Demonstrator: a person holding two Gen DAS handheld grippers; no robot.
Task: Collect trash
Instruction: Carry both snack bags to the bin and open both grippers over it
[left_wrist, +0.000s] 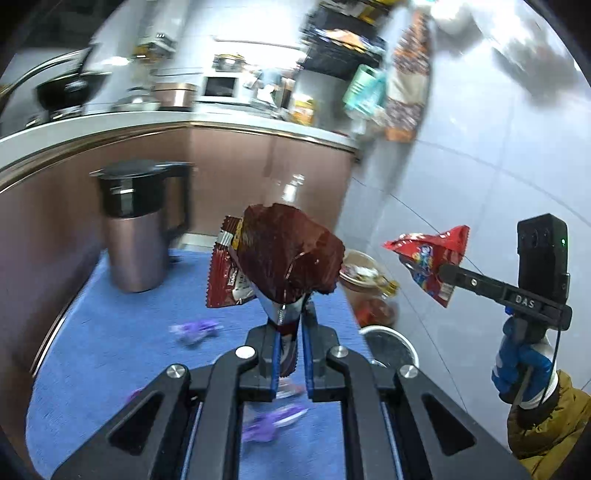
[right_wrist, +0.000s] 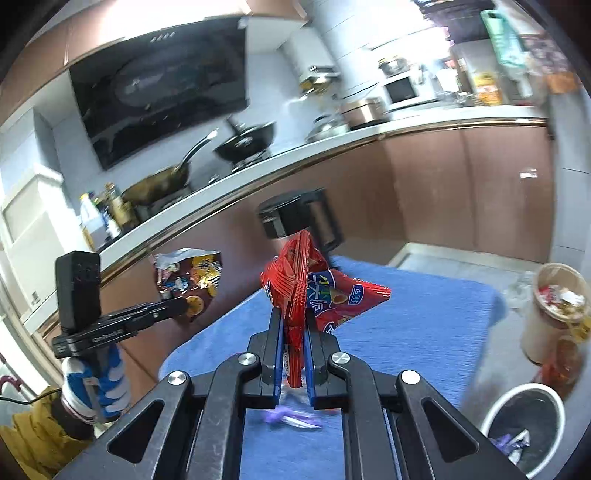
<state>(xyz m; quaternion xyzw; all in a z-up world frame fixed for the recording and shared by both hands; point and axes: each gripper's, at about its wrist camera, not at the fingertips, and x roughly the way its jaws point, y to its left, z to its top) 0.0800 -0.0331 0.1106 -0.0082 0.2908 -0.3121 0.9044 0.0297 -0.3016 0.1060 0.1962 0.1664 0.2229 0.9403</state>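
My left gripper is shut on a dark brown snack wrapper and holds it up above the blue table mat. It also shows in the right wrist view at the left. My right gripper is shut on a red snack bag, held above the mat. The red bag also shows in the left wrist view at the right. Purple candy wrappers lie on the mat, one blurred under my right gripper. A white trash bin stands on the floor at the lower right, with some wrappers in it.
A brown kettle with a black lid stands on the mat's far left. A paper cup full of trash stands beside the mat's right edge. A kitchen counter with pans runs behind. The bin's rim shows past the mat edge.
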